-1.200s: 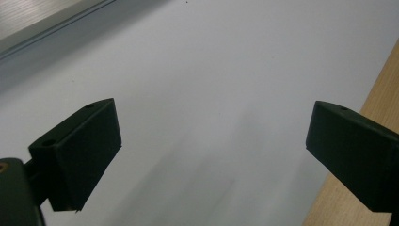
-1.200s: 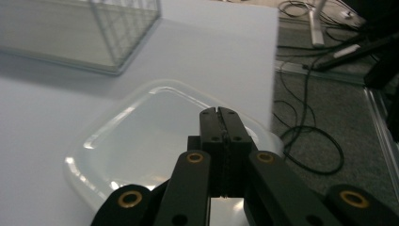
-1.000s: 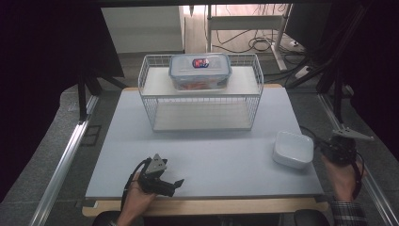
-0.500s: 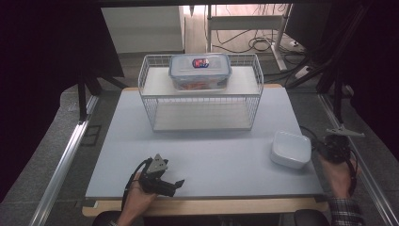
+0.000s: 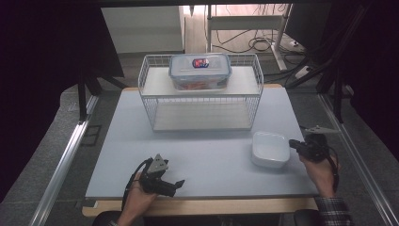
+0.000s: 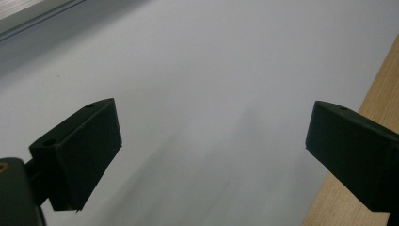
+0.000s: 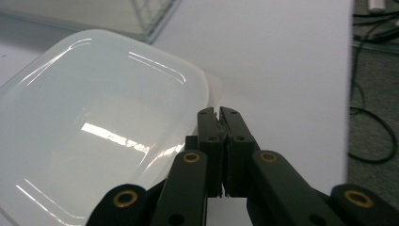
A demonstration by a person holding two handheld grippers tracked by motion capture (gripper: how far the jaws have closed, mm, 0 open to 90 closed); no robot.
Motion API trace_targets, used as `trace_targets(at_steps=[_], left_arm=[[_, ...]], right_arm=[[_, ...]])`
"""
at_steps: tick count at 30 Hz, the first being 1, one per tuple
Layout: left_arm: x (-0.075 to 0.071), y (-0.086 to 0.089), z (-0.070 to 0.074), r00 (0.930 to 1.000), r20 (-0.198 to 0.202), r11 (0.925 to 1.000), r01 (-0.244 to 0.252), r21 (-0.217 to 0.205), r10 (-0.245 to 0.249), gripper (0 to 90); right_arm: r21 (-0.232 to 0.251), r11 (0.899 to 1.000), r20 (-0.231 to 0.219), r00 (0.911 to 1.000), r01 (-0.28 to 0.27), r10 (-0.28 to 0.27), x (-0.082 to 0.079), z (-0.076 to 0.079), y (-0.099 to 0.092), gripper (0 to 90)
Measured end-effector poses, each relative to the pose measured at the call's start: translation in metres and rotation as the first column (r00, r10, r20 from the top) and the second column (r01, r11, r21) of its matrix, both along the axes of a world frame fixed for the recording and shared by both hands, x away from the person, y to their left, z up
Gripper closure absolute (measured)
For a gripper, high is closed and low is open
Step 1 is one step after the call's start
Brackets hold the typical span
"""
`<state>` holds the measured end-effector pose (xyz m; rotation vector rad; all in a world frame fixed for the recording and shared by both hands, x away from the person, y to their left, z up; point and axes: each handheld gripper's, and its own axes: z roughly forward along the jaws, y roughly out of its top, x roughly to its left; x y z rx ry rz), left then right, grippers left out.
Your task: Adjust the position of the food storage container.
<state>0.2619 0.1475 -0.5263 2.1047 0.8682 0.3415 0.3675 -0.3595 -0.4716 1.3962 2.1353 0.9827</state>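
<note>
A wire rack stood at the table's far middle, a lidded box on its top shelf. A dish lay near right, the right gripper just beside it; the left gripper sat near left.

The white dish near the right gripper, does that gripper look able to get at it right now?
Probably yes. The right gripper sits just beside the white dish, with nothing between them. Its jaws are shut, though, so they would have to open first to take the rim.

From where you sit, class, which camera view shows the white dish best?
The right gripper view: the white dish sits close, rim and glossy inside plain. The high view shows it small beside the right gripper. The left gripper view looks along bare table.
</note>
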Motion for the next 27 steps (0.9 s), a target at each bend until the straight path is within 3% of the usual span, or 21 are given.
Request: trace_targets(at_steps=[8,16,27], left_arm=[[0.0,0.0,0.0,1.0,-0.004,1.0,0.002,0.001,-0.002,3.5],[0.0,-0.001,-0.001,0.9999,-0.009,1.0,0.005,-0.001,-0.005,3.5],[0.001,0.0,-0.001,1.0,-0.009,1.0,-0.004,0.004,0.004,3.5]], right_arm=[[-0.008,0.994,-0.025,0.9936,-0.111,0.111,-0.004,-0.002,0.034,88.4],[-0.016,0.983,-0.041,0.9823,-0.184,0.183,-0.01,-0.004,0.06,88.8],[-0.021,0.956,-0.042,0.9555,-0.293,0.292,-0.006,-0.01,0.104,88.6]])
